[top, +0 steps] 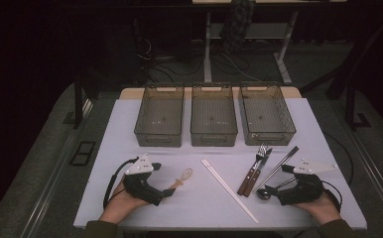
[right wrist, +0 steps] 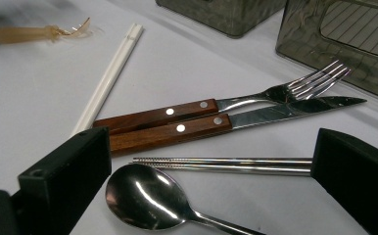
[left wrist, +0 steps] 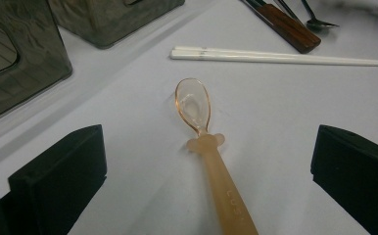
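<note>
On the white table (top: 130,129) my left gripper (top: 165,192) rests open at the near left. A translucent orange plastic spoon (left wrist: 204,142) (top: 180,179) lies between its jaws, handle toward me, pads apart from it. My right gripper (top: 273,190) rests open at the near right. A metal spoon (right wrist: 148,198) (top: 263,194) and metal chopsticks (right wrist: 226,165) (top: 278,168) lie between its jaws, untouched. A wood-handled fork (right wrist: 187,111) (top: 253,171) and knife (right wrist: 211,126) lie just beyond. White chopsticks (top: 228,189) (left wrist: 275,56) (right wrist: 106,81) lie diagonally in the middle.
Three empty smoky plastic bins stand side by side at the back: left bin (top: 160,115), middle bin (top: 213,115), right bin (top: 265,113). A person's hands hold the grippers at the near table edge. Desk legs and cables stand on the dark floor beyond.
</note>
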`<state>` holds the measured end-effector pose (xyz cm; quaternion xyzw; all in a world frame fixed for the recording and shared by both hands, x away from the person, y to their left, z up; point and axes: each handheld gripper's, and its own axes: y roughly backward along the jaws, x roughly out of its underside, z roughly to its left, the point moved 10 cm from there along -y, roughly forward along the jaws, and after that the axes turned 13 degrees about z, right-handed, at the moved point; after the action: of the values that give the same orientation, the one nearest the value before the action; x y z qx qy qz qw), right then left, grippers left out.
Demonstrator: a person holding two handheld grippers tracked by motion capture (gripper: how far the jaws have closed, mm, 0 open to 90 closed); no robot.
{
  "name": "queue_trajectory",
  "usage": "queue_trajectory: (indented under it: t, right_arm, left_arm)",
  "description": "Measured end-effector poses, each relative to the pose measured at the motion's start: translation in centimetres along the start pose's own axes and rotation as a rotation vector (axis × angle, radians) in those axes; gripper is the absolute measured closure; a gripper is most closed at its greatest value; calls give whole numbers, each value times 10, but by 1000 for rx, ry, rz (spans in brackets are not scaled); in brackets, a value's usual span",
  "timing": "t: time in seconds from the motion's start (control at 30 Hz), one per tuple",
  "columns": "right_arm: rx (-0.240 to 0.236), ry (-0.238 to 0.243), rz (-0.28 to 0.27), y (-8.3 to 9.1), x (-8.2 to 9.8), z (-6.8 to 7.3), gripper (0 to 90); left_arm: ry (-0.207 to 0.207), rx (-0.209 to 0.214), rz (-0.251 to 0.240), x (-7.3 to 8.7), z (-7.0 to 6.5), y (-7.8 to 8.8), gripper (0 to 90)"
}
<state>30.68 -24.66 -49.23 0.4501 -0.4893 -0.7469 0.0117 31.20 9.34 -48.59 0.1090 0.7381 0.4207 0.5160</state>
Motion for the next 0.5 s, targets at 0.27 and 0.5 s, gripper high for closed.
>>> queue_trajectory:
  t: [0.27, 0.5]
  right_arm:
    - [-6, -1, 23, -1, 0, 2, 14]
    - [-13, -1, 33, -2, -5, 6, 14]
  left_arm:
    - [0, 3, -1, 0, 0, 0, 0]
    - [0, 6, -1, -1, -1, 0, 0]
